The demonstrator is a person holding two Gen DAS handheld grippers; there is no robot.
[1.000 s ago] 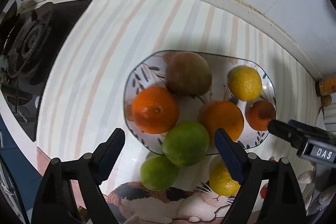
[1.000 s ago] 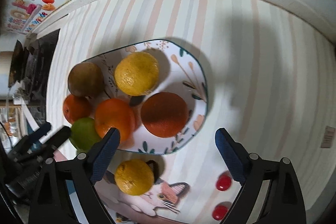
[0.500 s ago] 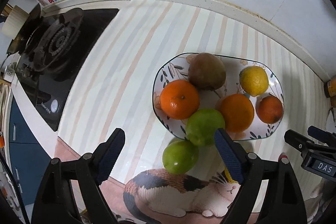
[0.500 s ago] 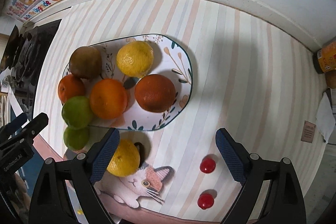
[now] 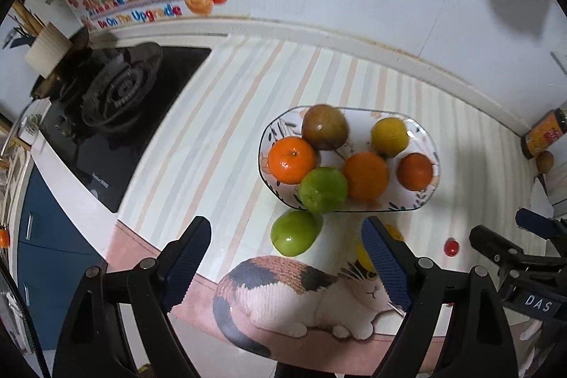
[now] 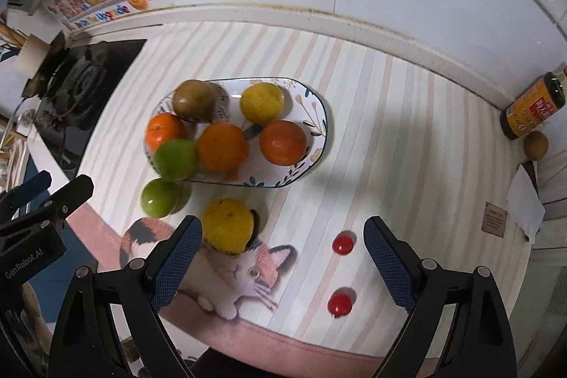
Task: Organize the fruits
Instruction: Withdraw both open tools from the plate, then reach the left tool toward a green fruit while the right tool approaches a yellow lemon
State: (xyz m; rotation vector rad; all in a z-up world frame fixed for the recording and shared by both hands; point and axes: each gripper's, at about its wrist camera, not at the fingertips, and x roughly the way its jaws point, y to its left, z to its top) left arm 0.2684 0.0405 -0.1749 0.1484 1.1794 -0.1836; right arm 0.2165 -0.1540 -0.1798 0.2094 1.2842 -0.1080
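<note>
Both grippers, left gripper (image 5: 287, 247) and right gripper (image 6: 283, 243), hang spread wide and empty above my striped mat (image 6: 389, 137), open room around them. Six fruits crowd the oval plate (image 6: 319, 116); a green fruit (image 6: 160, 197) and yellow fruit (image 6: 228, 225) lie just outside its near rim.

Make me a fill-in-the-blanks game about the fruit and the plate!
The oval flowered plate holds ___ fruits.
The small red tomatoes on the striped mat number ___.
The green round fruit off the plate lies beside the plate's ___ fruit.
Both claws are ___.

Missing: six; two; green; open
</note>
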